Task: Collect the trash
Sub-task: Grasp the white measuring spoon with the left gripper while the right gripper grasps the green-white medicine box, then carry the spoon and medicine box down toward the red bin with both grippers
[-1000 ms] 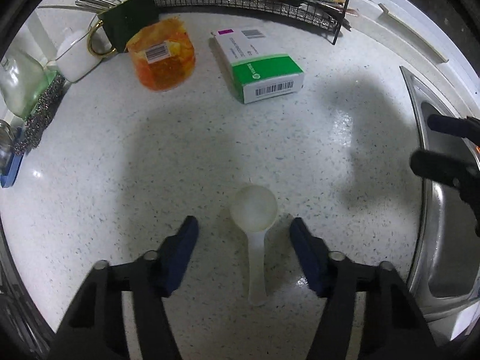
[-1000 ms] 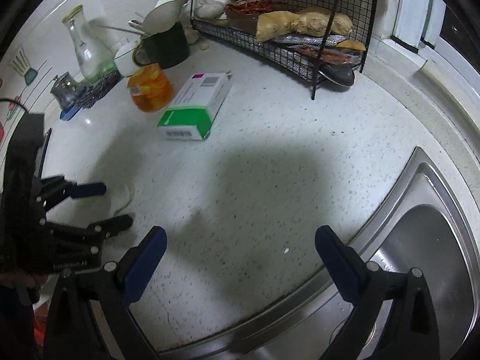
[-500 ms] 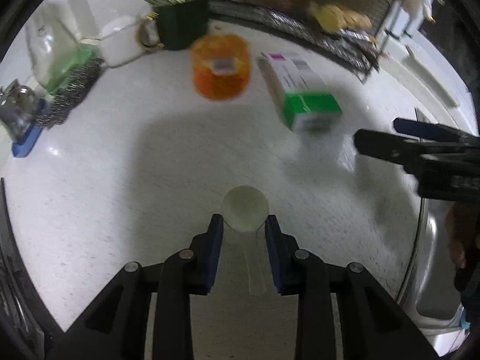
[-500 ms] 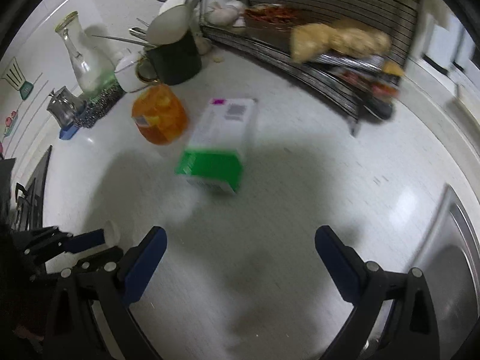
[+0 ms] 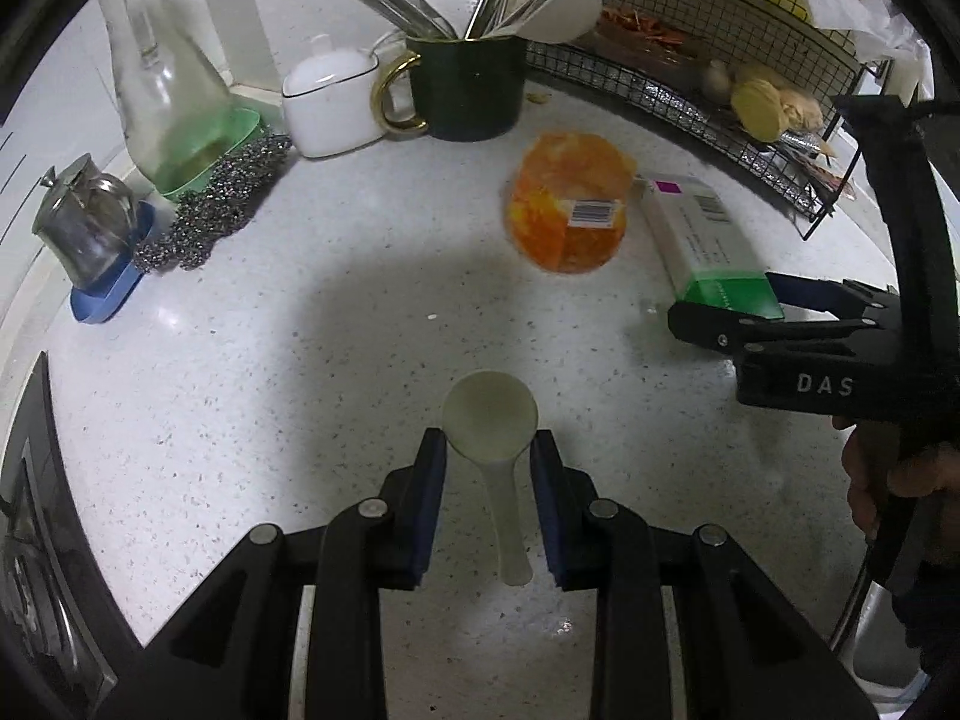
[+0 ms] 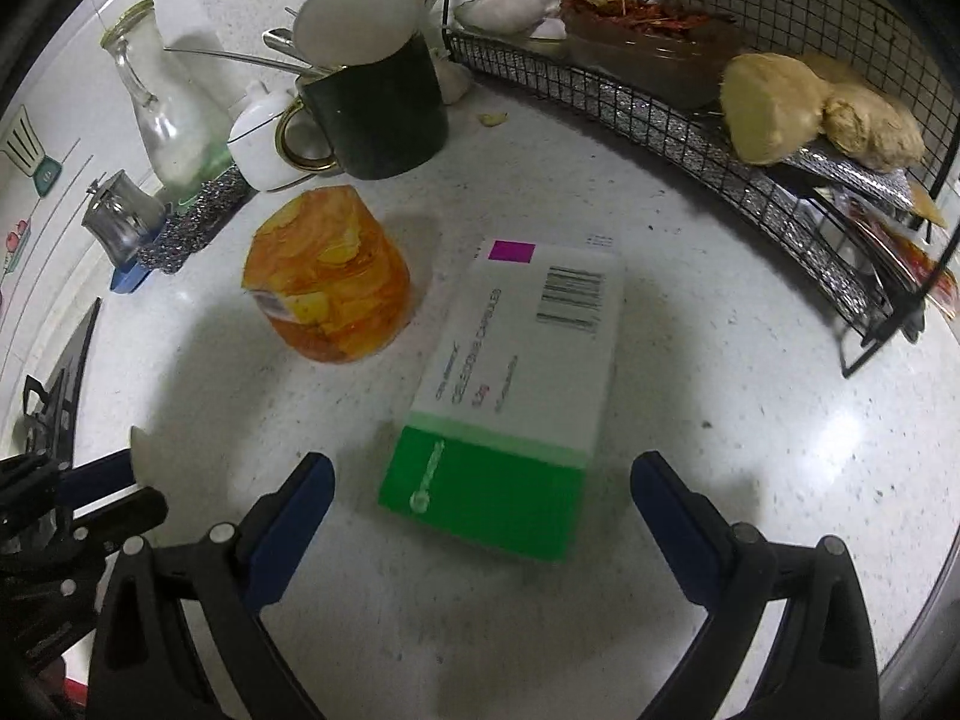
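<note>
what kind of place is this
Most likely a home kitchen counter. A dark mug packed with spoons and other utensils stands on the speckled countertop, a wire rack holds ginger and dried chillies, and steel wool scourers lie beside a glass carafe.

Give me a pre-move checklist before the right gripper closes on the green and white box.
1. Right gripper jaws wide open: ok.
2. Green and white box lined up between the right jaws: ok, its green end sits in the gap, though the box lies at a slight angle.
3. Right pads clear of the box: ok, space shows on both sides.
4. Orange container clear of the closing path: ok, it stands apart, beyond the left side of the box.
5. Left gripper shut on the white scoop: ok, pads press the bowl's sides.
6. Scoop lifted off the counter: cannot tell.
</note>
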